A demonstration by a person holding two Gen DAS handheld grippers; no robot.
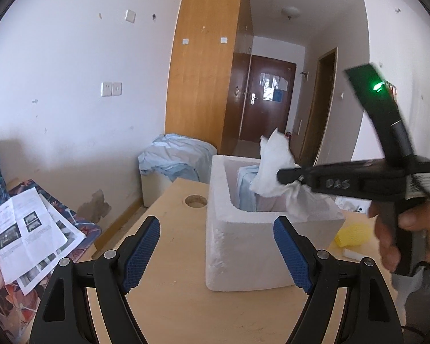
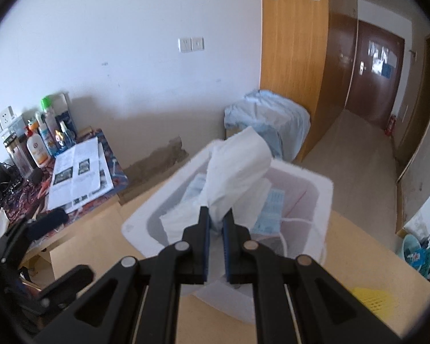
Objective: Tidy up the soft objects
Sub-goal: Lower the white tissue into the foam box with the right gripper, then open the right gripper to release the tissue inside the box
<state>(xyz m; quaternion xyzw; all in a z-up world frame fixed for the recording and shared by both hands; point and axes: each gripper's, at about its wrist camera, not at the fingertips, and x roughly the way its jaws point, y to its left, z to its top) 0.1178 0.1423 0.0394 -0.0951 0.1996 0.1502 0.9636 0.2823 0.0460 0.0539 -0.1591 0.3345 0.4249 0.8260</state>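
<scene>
A white foam box (image 1: 238,246) (image 2: 321,197) stands on the wooden table (image 1: 169,304) with pale blue cloth (image 1: 246,189) (image 2: 268,215) inside. My right gripper (image 2: 216,215) (image 1: 283,176) is shut on a crumpled white tissue cloth (image 2: 238,166) (image 1: 272,157), which it holds over the box's opening. My left gripper (image 1: 216,242) stands open and bare in front of the box, its blue pads (image 1: 142,250) spread wide to either side of the box's near left corner.
A yellow mesh item (image 1: 352,233) (image 2: 372,299) lies on the table right of the box. Papers (image 1: 28,229) (image 2: 80,169) and bottles (image 2: 40,143) cover a low side table on the left. A covered bin (image 1: 176,160) stands by the wardrobe (image 1: 206,57). A round hole (image 1: 196,200) pierces the tabletop.
</scene>
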